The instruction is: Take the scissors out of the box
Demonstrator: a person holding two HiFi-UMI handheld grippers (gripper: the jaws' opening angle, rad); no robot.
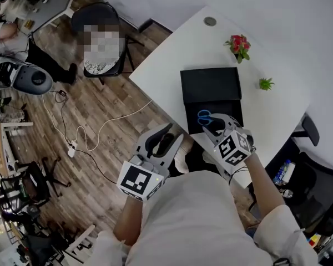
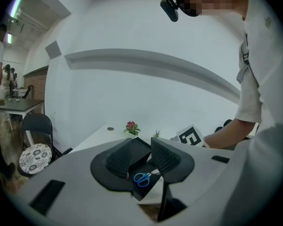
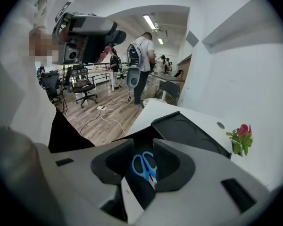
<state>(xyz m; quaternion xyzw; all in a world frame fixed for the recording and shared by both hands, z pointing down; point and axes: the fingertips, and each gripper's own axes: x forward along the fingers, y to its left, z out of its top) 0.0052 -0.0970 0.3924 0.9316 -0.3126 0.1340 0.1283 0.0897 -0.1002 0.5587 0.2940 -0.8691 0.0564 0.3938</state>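
A black box (image 1: 194,126) stands open on the white table (image 1: 172,60), its lid (image 1: 211,85) lying flat behind it. Blue-handled scissors (image 1: 204,117) lie inside the box. My right gripper (image 1: 215,124) hovers over the box with its jaws open; in the right gripper view the scissors (image 3: 145,165) show through the gap of that gripper (image 3: 144,147), untouched. My left gripper (image 1: 165,140) is open and empty, held off the table's near edge over the floor. In the left gripper view, the scissors (image 2: 141,178) appear beyond the left gripper (image 2: 141,147).
A red flower pot (image 1: 238,46), a small green plant (image 1: 265,83) and a grey disc (image 1: 210,21) sit on the table behind the box. A black chair (image 1: 102,15) stands left of the table, cables (image 1: 77,140) trail on the wood floor, and an office chair (image 1: 316,187) stands right.
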